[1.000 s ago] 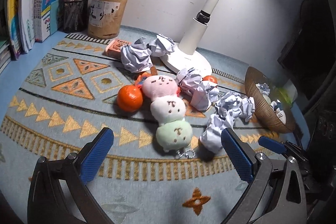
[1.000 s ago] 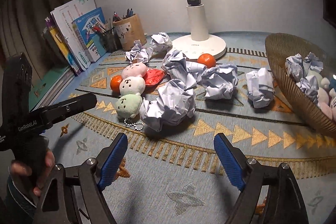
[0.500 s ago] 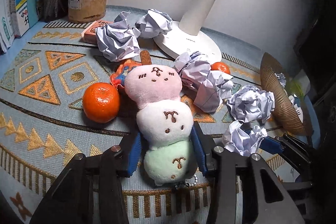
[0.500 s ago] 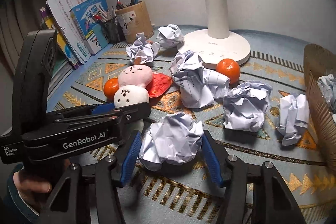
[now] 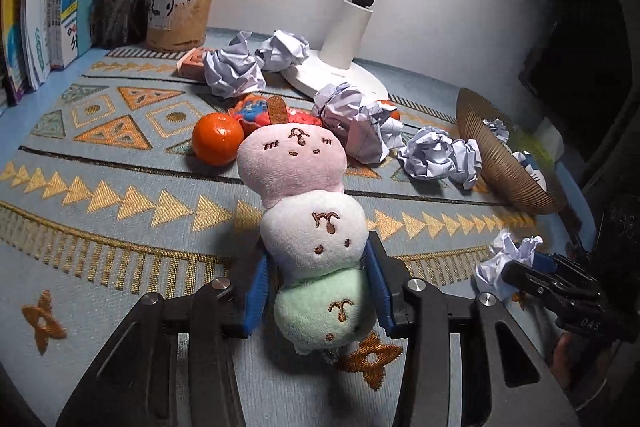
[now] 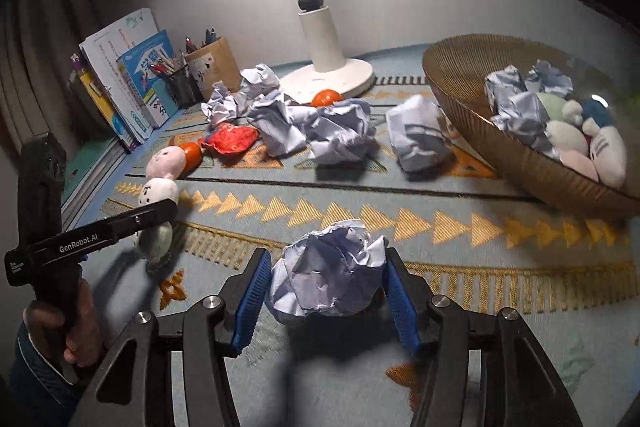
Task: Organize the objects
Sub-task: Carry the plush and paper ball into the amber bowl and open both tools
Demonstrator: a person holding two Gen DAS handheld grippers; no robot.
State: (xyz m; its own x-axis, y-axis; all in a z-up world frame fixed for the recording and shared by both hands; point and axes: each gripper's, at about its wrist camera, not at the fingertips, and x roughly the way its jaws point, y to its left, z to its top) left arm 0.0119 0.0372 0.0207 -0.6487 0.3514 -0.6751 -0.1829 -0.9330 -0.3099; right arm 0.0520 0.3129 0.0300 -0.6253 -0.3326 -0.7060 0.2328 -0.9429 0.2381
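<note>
My left gripper [image 5: 318, 259] is shut on a three-ball plush toy [image 5: 292, 163], pink, white and green, with the blue pads squeezing its white and green parts. The toy is tilted up off the patterned mat [image 5: 120, 187]. In the right wrist view my right gripper [image 6: 326, 263] has a crumpled paper ball [image 6: 328, 279] between its pads, which touch both sides while the jaws are opening a little. The ball hangs just above the mat. A woven basket [image 6: 500, 147] at the right holds paper balls and plush toys.
Several more paper balls [image 6: 340, 135] lie mid-mat with two oranges [image 5: 217, 139] [image 6: 326, 97] and a red toy [image 6: 234, 139]. A white lamp base [image 5: 340, 79] stands behind them. Pen holders [image 5: 180, 11] and books [image 5: 60, 7] line the back left. A hand [image 6: 76, 327] holds the left gripper.
Both grippers closed, the left on the plush toy and the right on the paper ball. Both then drew back toward the mat's near edge, lifting their loads; the basket came further into the right view.
</note>
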